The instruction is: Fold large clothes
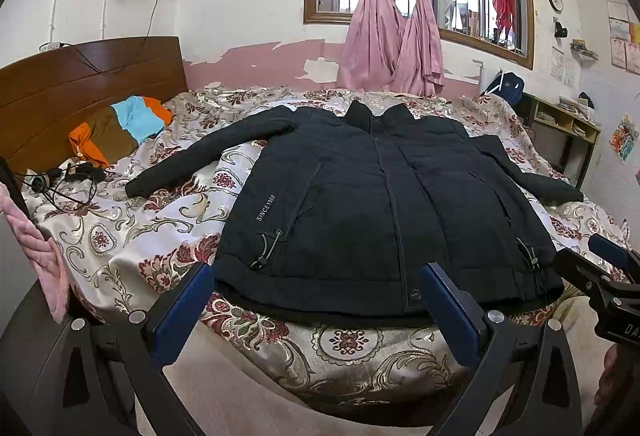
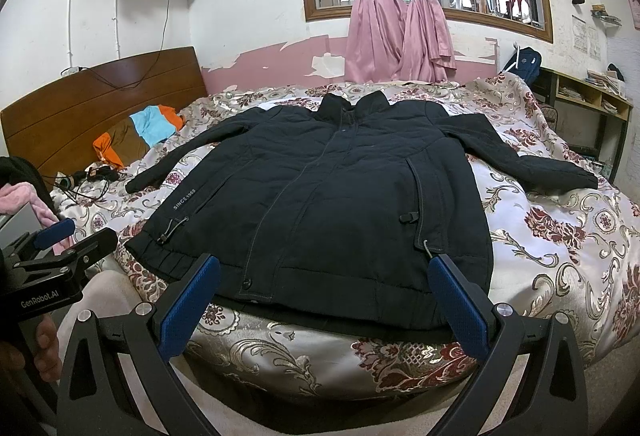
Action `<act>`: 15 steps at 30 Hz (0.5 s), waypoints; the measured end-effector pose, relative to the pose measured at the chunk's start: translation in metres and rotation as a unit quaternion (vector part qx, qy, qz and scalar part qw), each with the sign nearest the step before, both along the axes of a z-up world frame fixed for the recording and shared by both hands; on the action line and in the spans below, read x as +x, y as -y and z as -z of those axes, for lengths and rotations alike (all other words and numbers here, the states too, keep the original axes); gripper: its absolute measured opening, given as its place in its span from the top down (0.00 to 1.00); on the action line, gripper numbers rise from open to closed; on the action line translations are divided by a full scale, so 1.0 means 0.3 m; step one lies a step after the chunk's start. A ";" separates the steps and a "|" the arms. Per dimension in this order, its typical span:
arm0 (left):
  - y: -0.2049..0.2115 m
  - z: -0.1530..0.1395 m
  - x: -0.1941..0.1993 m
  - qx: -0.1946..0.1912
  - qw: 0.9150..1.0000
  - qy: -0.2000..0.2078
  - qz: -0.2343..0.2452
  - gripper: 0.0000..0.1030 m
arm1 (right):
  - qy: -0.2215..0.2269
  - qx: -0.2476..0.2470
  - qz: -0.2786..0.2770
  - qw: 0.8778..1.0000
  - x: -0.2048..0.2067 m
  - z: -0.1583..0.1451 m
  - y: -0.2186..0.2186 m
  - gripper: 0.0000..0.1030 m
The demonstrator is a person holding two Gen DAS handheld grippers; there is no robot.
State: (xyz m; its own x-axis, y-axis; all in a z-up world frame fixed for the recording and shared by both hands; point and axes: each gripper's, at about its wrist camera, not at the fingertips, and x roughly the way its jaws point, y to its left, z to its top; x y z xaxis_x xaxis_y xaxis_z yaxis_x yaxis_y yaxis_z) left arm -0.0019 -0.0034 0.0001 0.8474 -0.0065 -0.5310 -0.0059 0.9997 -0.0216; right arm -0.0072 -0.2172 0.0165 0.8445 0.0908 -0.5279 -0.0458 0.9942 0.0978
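1. Bed (image 1: 132, 236) w/ floral satin cover filled most of both views; wooden headboard (image 1: 80, 91) stood at the left end, against the wall.
2. Black jacket (image 1: 384, 203) lay flat on the bed, front up, closed, collar toward the window, hem at the near edge. Both sleeves were spread out to the sides. "SINCE 1968" print sat near the hem on the camera-left side.
3. Pink curtains (image 1: 392, 35), each knotted mid-length, hung at the barred window behind the bed.
4. Folded orange/brown/blue cloth (image 1: 120, 127) lay by the headboard, well apart from the jacket; dark cables lay near it.
5. Left tool (image 1: 316, 296) was wide open, holding nothing, blue pads hovering at the jacket hem; can't tell if they touched the fabric.
6. Right tool (image 2: 324, 288) was likewise spread open & empty, at the hem toward the jacket's right half. Each tool showed at the edge of the other's view, side by side.
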 end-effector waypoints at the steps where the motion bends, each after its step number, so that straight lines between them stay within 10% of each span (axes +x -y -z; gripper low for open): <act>1: 0.000 0.000 0.000 0.000 1.000 0.000 0.000 0.00 | 0.000 0.000 0.000 1.000 0.000 0.000 0.000 0.01; 15: 0.002 0.000 -0.002 0.000 1.000 0.001 0.000 0.00 | 0.000 0.000 0.000 1.000 0.000 0.001 -0.002 0.01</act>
State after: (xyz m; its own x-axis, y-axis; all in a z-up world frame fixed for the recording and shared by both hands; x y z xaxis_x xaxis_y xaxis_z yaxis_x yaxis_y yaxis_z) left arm -0.0026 -0.0039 0.0000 0.8485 -0.0064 -0.5291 -0.0054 0.9998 -0.0207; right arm -0.0071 -0.2166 0.0162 0.8444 0.0906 -0.5280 -0.0455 0.9942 0.0978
